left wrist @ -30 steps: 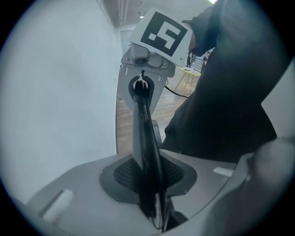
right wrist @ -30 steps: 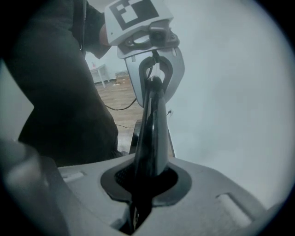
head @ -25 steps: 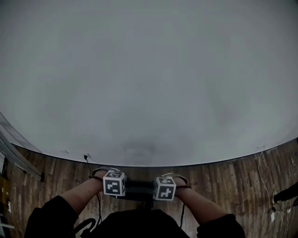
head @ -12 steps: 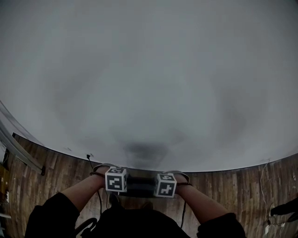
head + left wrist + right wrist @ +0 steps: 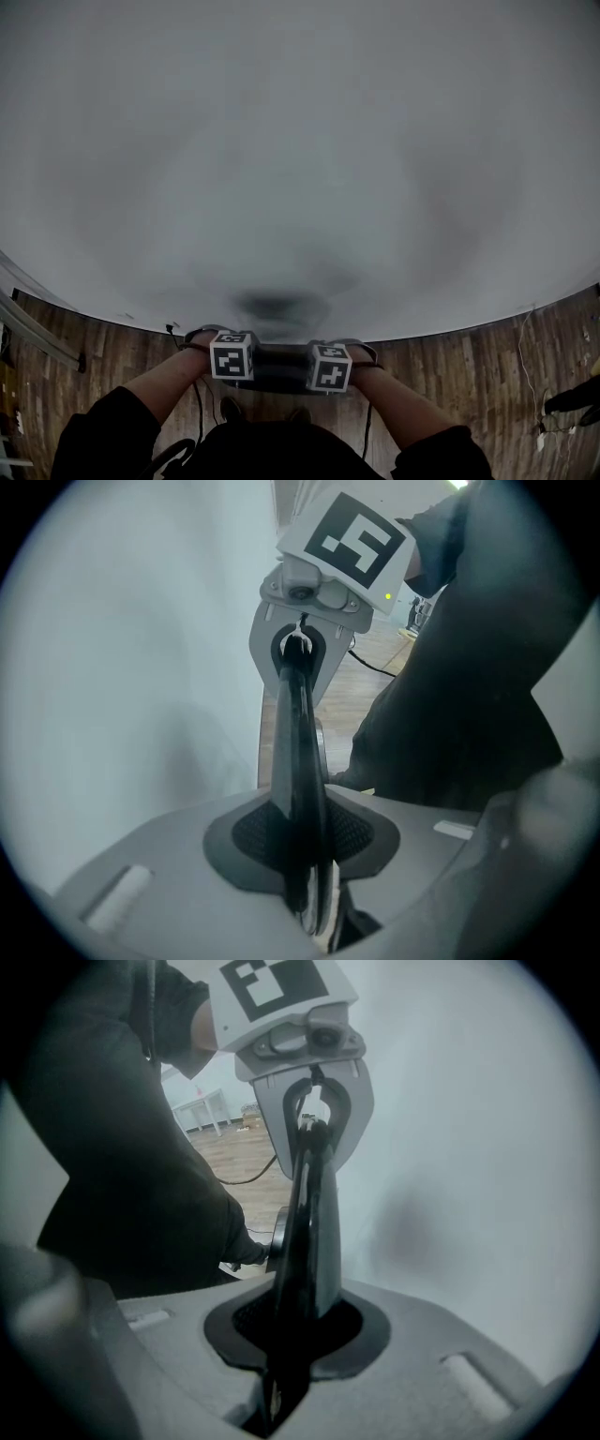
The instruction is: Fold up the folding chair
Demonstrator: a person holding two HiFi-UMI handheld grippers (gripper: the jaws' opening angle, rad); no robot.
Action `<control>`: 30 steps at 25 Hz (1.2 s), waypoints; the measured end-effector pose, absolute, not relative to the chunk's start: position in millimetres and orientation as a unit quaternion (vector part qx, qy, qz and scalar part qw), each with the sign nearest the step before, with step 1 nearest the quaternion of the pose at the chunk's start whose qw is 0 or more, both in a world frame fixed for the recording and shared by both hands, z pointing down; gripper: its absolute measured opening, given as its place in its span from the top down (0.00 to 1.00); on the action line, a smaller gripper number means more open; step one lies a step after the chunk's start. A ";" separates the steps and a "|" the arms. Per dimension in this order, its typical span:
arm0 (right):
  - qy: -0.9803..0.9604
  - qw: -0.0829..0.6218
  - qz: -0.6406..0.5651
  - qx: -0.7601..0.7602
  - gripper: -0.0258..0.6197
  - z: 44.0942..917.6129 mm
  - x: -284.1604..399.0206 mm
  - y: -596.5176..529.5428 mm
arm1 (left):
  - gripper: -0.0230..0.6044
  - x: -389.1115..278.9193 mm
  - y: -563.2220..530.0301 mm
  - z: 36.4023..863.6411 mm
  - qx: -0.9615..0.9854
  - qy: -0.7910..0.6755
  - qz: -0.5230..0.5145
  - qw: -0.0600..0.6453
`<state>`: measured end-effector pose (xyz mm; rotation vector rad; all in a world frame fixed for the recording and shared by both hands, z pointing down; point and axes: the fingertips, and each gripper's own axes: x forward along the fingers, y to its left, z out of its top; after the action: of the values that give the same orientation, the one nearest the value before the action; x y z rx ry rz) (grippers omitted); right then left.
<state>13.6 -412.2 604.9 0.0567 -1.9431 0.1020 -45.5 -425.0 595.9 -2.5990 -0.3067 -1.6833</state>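
The person is walking the folding chair (image 5: 279, 367) up to the pale wall (image 5: 300, 141). Over the last second the wall is filling more of the head view, the strip of wooden floor (image 5: 469, 375) is shrinking towards the bottom edge, and the shadow (image 5: 279, 305) low on the wall just above the grippers is growing darker and tighter. Both grippers are keeping the same side-by-side spacing, so the grip itself is not changing.

The left gripper (image 5: 307, 892) is holding its jaws narrow, pinched on a thin black edge of the chair that is running straight away from it towards the other gripper. The right gripper (image 5: 281, 1372) is doing the same from the opposite end, its jaws pressing on that same black edge. The chair is hanging between them, in front of the person's body and near the wall.

Seen edge-on the chair is looking flat, so the folding itself is probably finished. What is remaining is likely setting it down or leaning it against the wall.
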 end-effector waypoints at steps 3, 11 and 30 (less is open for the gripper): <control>-0.826 0.561 0.044 0.021 0.88 603.3 14.6 -417.4 | 0.82 -43.5 -431.2 593.9 -0.838 -0.094 -0.538 0.011; -0.822 0.567 0.042 0.006 0.88 603.4 16.3 -429.7 | 0.81 -44.2 -441.6 593.8 -0.831 -0.097 -0.548 0.005; -0.813 0.565 -0.016 0.140 0.73 606.3 30.6 -478.7 | 0.69 -40.9 -492.5 589.1 -0.860 0.019 -0.509 0.031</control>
<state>30.6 -478.7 606.3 0.3293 -1.9111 -0.0365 -40.9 -492.5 589.1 -2.6506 0.0587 -1.5683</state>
